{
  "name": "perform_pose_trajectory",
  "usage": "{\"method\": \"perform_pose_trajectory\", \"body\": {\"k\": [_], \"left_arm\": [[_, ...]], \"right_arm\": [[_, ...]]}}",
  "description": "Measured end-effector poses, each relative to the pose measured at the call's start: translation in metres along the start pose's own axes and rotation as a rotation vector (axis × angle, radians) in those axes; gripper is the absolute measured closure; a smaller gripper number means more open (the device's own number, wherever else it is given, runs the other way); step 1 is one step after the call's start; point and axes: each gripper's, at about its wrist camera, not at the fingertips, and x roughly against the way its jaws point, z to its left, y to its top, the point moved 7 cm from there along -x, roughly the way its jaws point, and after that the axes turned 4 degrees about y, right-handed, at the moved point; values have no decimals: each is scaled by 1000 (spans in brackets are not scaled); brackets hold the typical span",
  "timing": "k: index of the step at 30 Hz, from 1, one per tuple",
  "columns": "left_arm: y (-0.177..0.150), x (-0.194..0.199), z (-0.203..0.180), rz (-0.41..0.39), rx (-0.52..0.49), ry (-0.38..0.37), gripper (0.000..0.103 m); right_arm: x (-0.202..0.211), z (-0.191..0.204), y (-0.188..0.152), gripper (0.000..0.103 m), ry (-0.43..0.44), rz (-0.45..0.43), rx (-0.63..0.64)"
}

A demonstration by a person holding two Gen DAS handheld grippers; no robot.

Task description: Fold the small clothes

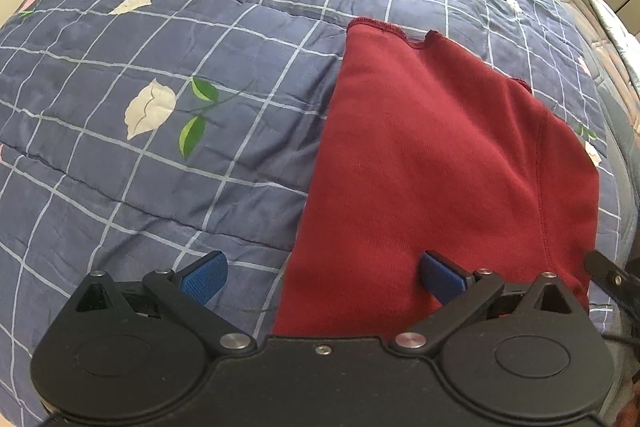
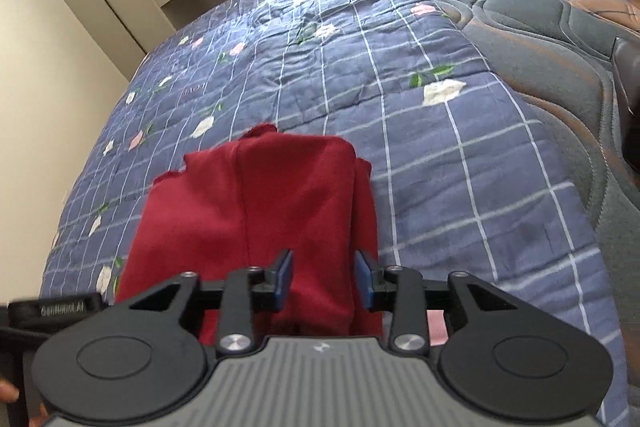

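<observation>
I am keeping the left tongs [image 1: 322, 277] spread wide over the near left edge of the red garment [image 1: 436, 167], one blue pad above the quilt [image 1: 160, 47] and the other above the cloth. The garment is lying folded on the quilt covering the bed. My right tongs [image 2: 325, 279] are sitting partly open around a raised fold of the red garment [image 2: 260, 211]; I cannot tell whether the pads are touching it.
</observation>
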Motion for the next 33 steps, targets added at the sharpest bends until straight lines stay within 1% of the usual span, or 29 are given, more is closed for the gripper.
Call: {"method": "perform_pose_trajectory", "body": {"k": [2, 3, 4, 6, 8, 13, 15, 16, 18, 19, 20, 25, 33], "left_arm": [[0, 2, 1, -1, 4, -9, 1], [0, 4, 2, -3, 6, -15, 1], [0, 5, 2, -6, 8, -18, 1], [1, 7, 3, -9, 9, -22, 1], [2, 8, 5, -11, 9, -27, 1], [2, 12, 8, -13, 0, -25, 1], [2, 13, 9, -14, -4, -25, 1], [2, 14, 9, -15, -5, -25, 1], [2, 14, 10, -15, -3, -26, 1], [2, 14, 10, -15, -2, -27, 1], [2, 13, 9, -15, -3, -27, 1], [0, 15, 10, -14, -8, -32, 1], [-1, 13, 9, -8, -6, -32, 1]], "right_arm": [[6, 5, -11, 56, 30, 35, -2], [9, 8, -16, 55, 52, 55, -3], [11, 12, -22, 51, 73, 72, -4], [13, 20, -33, 50, 118, 109, -2], [14, 29, -41, 50, 146, 127, 1], [17, 48, -50, 50, 197, 133, 1], [13, 53, -53, 50, 204, 147, 11], [10, 53, -53, 53, 199, 154, 18], [4, 54, -57, 68, 166, 169, 40], [2, 53, -58, 82, 151, 174, 44], [2, 52, -59, 88, 146, 173, 41], [5, 46, -59, 94, 125, 151, 34], [10, 45, -61, 96, 88, 148, 65]]}}
